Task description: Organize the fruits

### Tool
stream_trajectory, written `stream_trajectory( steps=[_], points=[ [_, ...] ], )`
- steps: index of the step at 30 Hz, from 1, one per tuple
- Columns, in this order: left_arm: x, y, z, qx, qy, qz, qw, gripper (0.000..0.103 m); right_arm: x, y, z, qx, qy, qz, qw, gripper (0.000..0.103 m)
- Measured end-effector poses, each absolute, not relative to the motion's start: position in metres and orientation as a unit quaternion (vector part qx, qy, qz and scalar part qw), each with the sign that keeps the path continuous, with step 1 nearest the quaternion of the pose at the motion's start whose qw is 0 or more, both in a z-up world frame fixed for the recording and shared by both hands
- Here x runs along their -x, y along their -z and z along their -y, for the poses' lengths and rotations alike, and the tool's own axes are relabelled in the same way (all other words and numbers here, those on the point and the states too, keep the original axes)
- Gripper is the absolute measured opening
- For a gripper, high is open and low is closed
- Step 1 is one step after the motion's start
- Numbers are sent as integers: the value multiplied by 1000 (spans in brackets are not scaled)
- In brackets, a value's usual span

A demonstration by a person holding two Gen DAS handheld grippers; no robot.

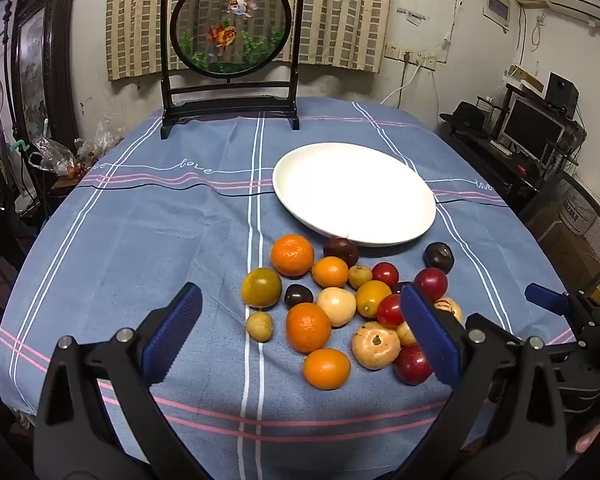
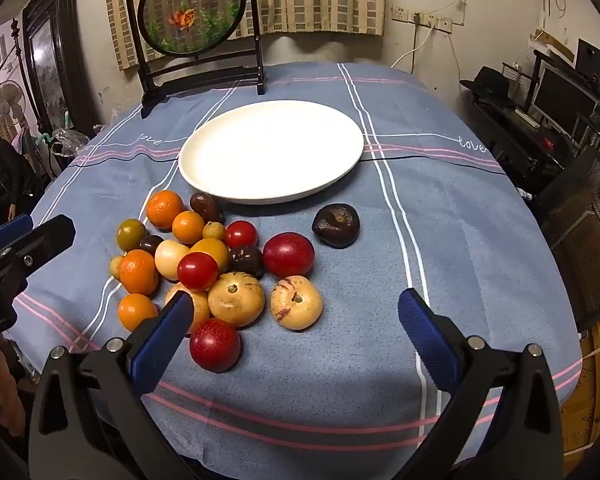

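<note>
Behind left tool (spread), fruits partly hidden, right tool spread too.

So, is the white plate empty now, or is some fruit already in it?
Empty. The white plate shows only bare white surface in both views, and all the fruits lie on the tablecloth in front of it.
</note>
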State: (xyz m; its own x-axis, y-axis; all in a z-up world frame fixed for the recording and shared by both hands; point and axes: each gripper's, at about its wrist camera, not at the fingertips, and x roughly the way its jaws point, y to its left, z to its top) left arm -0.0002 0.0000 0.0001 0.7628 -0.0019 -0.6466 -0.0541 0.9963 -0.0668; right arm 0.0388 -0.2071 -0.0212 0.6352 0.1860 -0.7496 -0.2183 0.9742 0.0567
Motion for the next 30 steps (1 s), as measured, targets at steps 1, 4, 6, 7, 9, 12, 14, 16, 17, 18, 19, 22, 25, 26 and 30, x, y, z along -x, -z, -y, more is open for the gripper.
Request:
stream_trajectory(
  steps=[1, 4, 6, 7, 9, 12, 14, 16, 17, 18, 19, 22, 25, 26, 30],
  points=[
    [0, 0, 0, 41, -13, -345, 938, 101, -39, 21, 207, 21, -112, -412, 904, 102],
    [1, 0, 0, 43, -11, -347, 937, 101, -38, 21, 206, 22, -111, -413, 904, 102],
    [1, 0, 2, 43, -10, -347, 937, 101, -38, 21, 205, 22, -111, -414, 903, 102],
    [2, -1, 2, 43, -9, -347, 937, 101, -38, 21, 205, 22, -111, -414, 903, 102],
    [3, -1, 4, 42, -8, -348, 936, 101, -37, 21, 201, 23, -111, -413, 904, 102],
    [-2, 0, -1, 47, -12, -350, 935, 101, -37, 21, 200, 23, -112, -416, 902, 102],
    [-2, 1, -1, 47, -11, -351, 935, 101, -37, 20, 200, 22, -114, -416, 902, 102],
    [-2, 2, -1, 47, -12, -351, 935, 101, -38, 22, 203, 21, -118, -417, 901, 102],
    [-2, 2, -1, 47, -12, -352, 935, 101, -39, 22, 203, 20, -119, -418, 900, 102],
    [-2, 2, -1, 47, -12, -352, 935, 101, -40, 21, 203, 18, -121, -420, 899, 102],
    [-2, 2, -1, 47, -12, -351, 935, 101, -41, 21, 203, 13, -123, -422, 898, 102],
    [-4, 7, -3, 46, -14, -351, 935, 101, -42, 19, 204, 9, -125, -419, 899, 102],
    [-6, 7, -4, 48, -14, -354, 934, 101, -47, 18, 204, 15, -118, -425, 898, 102],
    [-7, 5, -4, 49, -12, -356, 933, 101, -50, 17, 205, 14, -116, -428, 896, 102],
    [-9, 1, -5, 45, -13, -353, 934, 101, -53, 15, 208, 20, -102, -422, 901, 102]
  ],
)
